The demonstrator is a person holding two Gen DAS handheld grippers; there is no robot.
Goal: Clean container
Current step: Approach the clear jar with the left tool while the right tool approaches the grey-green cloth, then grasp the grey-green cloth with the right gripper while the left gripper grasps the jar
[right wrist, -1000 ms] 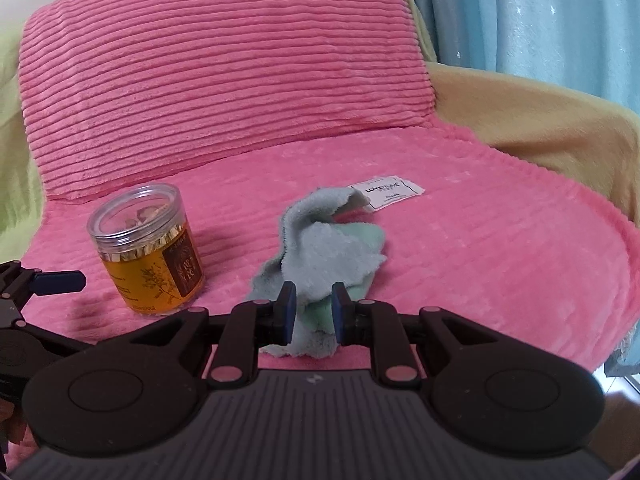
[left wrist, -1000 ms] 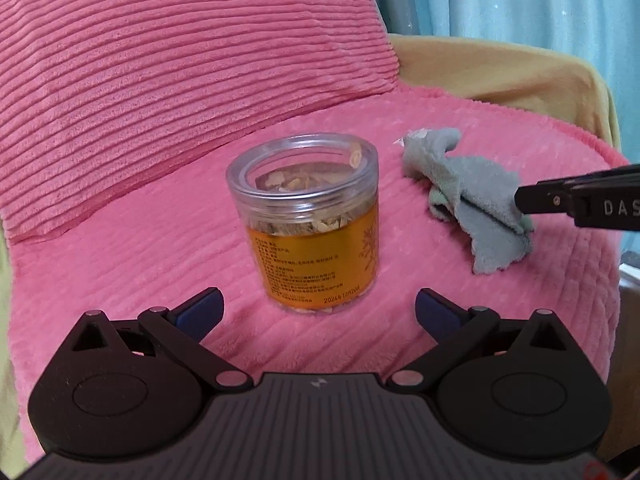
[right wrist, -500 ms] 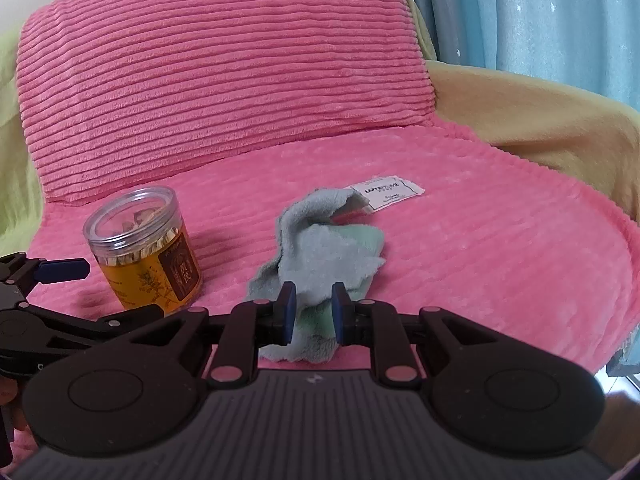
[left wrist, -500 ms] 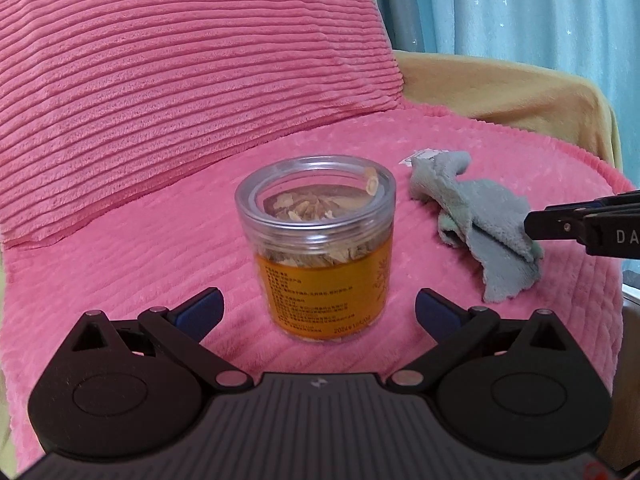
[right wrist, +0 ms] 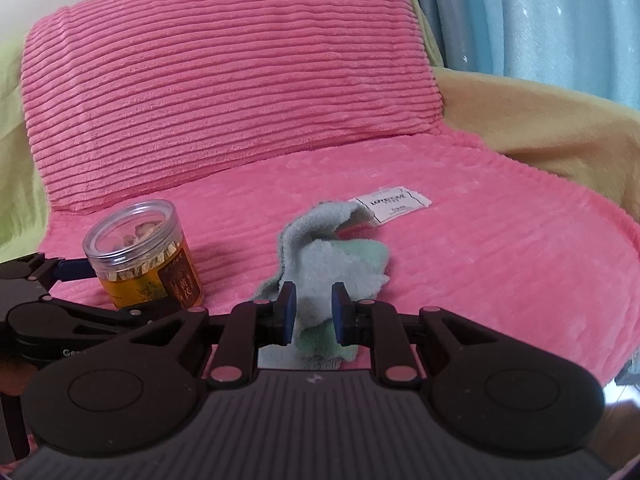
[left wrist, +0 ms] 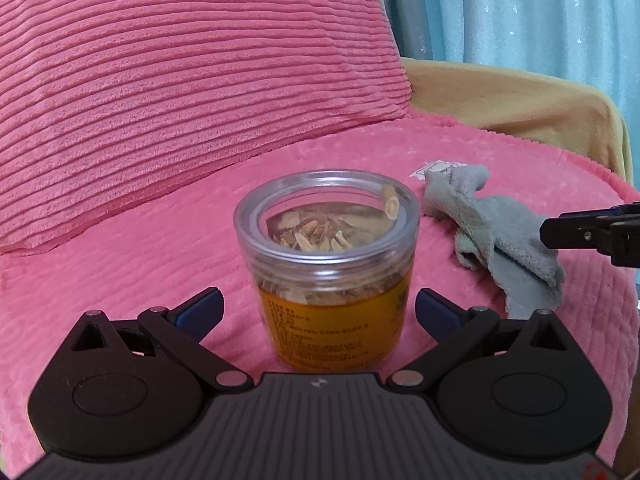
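A clear plastic jar [left wrist: 326, 264] with an orange label and dried slices inside stands upright on a pink ribbed blanket [left wrist: 120, 248] spread over a chair. The left gripper [left wrist: 318, 312] sits with its blue-tipped fingers [left wrist: 200, 312] spread wide on either side of the jar, not touching it. To the right of the jar, a grey-green cloth [right wrist: 332, 264] lies crumpled on the blanket (a white tag [right wrist: 394, 203] rests just behind it). The right gripper [right wrist: 313, 312] has its two fingers drawn close around the cloth's near edge, pinching a fold.
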